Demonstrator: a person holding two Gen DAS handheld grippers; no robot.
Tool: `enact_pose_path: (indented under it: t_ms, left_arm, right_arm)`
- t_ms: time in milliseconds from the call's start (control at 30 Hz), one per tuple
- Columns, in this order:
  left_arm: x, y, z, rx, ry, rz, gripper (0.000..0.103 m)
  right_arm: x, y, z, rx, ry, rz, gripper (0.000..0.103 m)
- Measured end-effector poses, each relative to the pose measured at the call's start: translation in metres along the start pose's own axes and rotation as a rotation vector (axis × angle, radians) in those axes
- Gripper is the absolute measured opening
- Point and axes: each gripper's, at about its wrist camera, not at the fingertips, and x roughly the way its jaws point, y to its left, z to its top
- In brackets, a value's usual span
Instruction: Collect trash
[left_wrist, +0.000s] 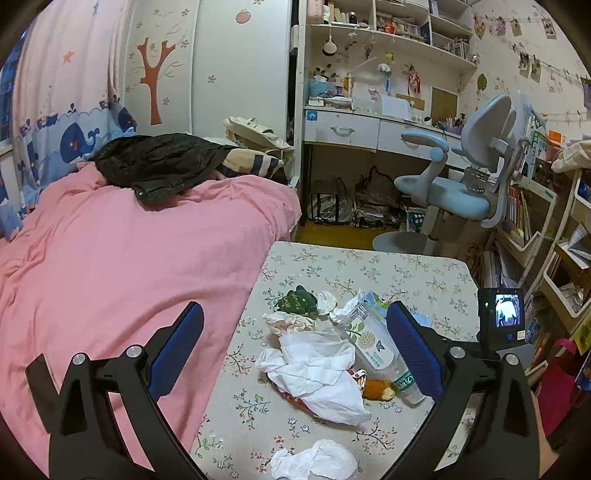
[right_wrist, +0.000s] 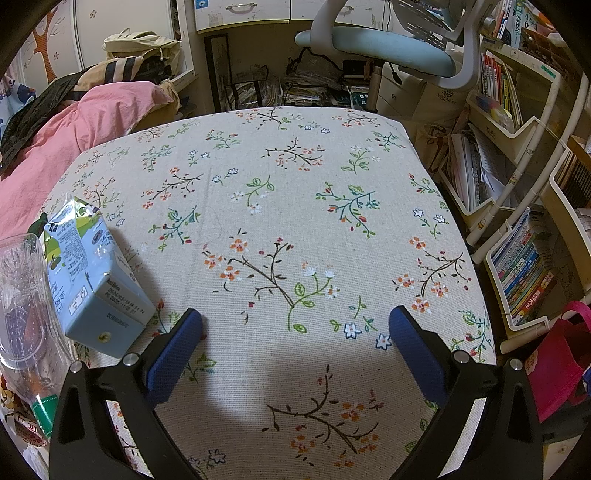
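Trash (left_wrist: 317, 365) is seen piled on the floral-clothed table (left_wrist: 424, 273): crumpled tissues (left_wrist: 314, 459), a clear plastic bottle (left_wrist: 376, 347) and a blue carton (right_wrist: 92, 273). The left gripper (left_wrist: 295, 328) is held spread wide above the pile, nothing pinched. The right gripper (right_wrist: 295, 332) is likewise spread over bare cloth, the carton just beside its left finger.

Left gripper (left_wrist: 293, 345) spread wide, low in frame; right gripper (right_wrist: 295, 345) likewise wide apart, gripping nothing.
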Motion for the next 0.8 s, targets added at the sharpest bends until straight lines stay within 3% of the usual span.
enact_pose_path:
  t_ms: [367, 467, 600, 667, 800]
  left_arm:
    - [0.004, -0.002, 0.003, 0.013, 0.001, 0.006, 0.096]
    - [0.004, -0.002, 0.003, 0.011, 0.000, 0.004, 0.096]
    - [0.003, 0.000, 0.002, 0.002, -0.004, 0.003, 0.096]
    - [0.004, 0.002, 0.001, -0.011, 0.000, 0.003, 0.096]
    - [0.003, 0.004, -0.001, -0.019, 0.005, 0.000, 0.096]
  right_arm:
    - [-0.012, 0.000, -0.008, -0.021, 0.042, 0.016, 0.097]
    - [-0.043, 0.003, -0.007, -0.056, -0.056, -0.041, 0.097]
    - [-0.122, 0.014, -0.016, -0.097, -0.267, -0.011, 0.097]
    - [-0.156, 0.019, -0.023, -0.069, -0.325, 0.045, 0.097]
    - [-0.188, 0.028, -0.037, -0.072, -0.357, 0.159, 0.097]
